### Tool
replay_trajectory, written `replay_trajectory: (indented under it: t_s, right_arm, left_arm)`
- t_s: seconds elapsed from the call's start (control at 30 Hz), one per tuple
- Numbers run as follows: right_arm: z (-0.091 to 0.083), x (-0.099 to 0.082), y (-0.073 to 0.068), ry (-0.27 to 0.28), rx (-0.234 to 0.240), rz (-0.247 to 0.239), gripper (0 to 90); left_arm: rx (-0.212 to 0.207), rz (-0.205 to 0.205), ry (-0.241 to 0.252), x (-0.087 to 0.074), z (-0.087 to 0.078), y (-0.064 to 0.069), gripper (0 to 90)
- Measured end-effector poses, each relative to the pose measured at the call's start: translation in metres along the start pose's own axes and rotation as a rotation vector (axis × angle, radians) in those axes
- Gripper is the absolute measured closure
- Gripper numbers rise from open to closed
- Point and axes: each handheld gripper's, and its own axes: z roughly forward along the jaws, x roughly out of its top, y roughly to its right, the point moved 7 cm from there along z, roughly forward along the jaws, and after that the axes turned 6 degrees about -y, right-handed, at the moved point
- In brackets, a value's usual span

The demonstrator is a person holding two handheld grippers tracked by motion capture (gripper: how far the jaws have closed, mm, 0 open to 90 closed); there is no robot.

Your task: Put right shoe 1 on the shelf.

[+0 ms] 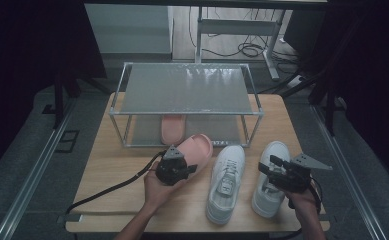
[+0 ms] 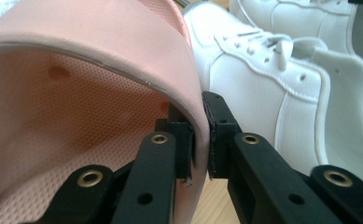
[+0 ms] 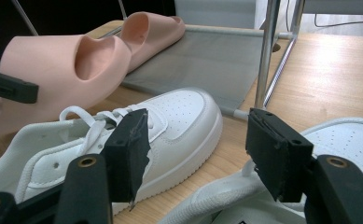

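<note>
My left gripper (image 1: 183, 163) is shut on a pink slipper (image 1: 198, 149), held just in front of the rack. In the left gripper view the jaws pinch the edge of the slipper's upper (image 2: 100, 51), and my left gripper (image 2: 200, 140) shows the pads pressed on it. A second pink slipper (image 1: 173, 128) lies on the rack's lower shelf (image 3: 207, 60). Two white sneakers (image 1: 225, 182) (image 1: 269, 180) stand side by side on the table. My right gripper (image 1: 269, 166) hovers open over the right sneaker (image 3: 352, 140); nothing lies between the pads of my right gripper (image 3: 200, 154).
A two-shelf metal rack (image 1: 184, 90) with grey mesh shelves stands at the back of the wooden table (image 1: 112, 165). Its front post (image 3: 265, 56) rises close to the sneakers. Cables trail from both grippers toward the table's near edge. Dark floor surrounds the table.
</note>
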Motion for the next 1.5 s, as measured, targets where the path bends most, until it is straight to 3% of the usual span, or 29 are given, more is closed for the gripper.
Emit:
replay_trajectory:
  t_s: [0.23,0.3,0.5,0.63,0.9,1.03,1.1,1.2,1.27,1.5]
  right_arm:
    - [-0.001,0.0,0.001,0.002,-0.002,0.007,40.0]
    - [-0.001,0.0,0.001,0.003,-0.002,0.007,40.0]
    - [0.0,0.001,0.0,0.004,0.004,0.006,39.8]
    - [0.0,0.0,0.001,0.003,0.003,0.005,39.8]
    - [0.0,0.001,0.0,0.006,0.009,0.003,39.8]
    - [0.001,0.0,0.0,0.004,0.009,0.003,39.9]
    - [0.0,0.0,-0.001,0.004,0.009,0.004,39.9]
    - [0.0,0.0,-0.001,0.002,0.008,0.002,40.0]
    - [0.001,0.0,-0.001,0.003,0.007,0.003,40.2]
    - [0.002,0.0,0.0,-0.003,0.004,0.003,41.8]
  left_arm:
    - [0.016,-0.01,0.012,0.015,0.009,-0.002,82.9]
    - [0.012,-0.035,0.02,0.019,0.012,-0.006,83.1]
    - [0.054,-0.088,0.018,0.025,0.024,-0.023,83.2]
    - [0.079,-0.088,0.004,0.031,0.031,-0.027,83.3]
    - [0.058,-0.154,0.031,0.045,0.045,-0.032,83.3]
    - [0.082,-0.135,0.019,0.052,0.052,-0.03,83.2]
    - [0.067,-0.151,0.025,0.057,0.055,-0.03,83.2]
    - [0.093,-0.158,0.026,0.063,0.062,-0.032,83.2]
    - [0.083,-0.184,0.039,0.066,0.065,-0.034,83.2]
    - [0.116,-0.253,0.057,0.069,0.08,-0.046,83.2]
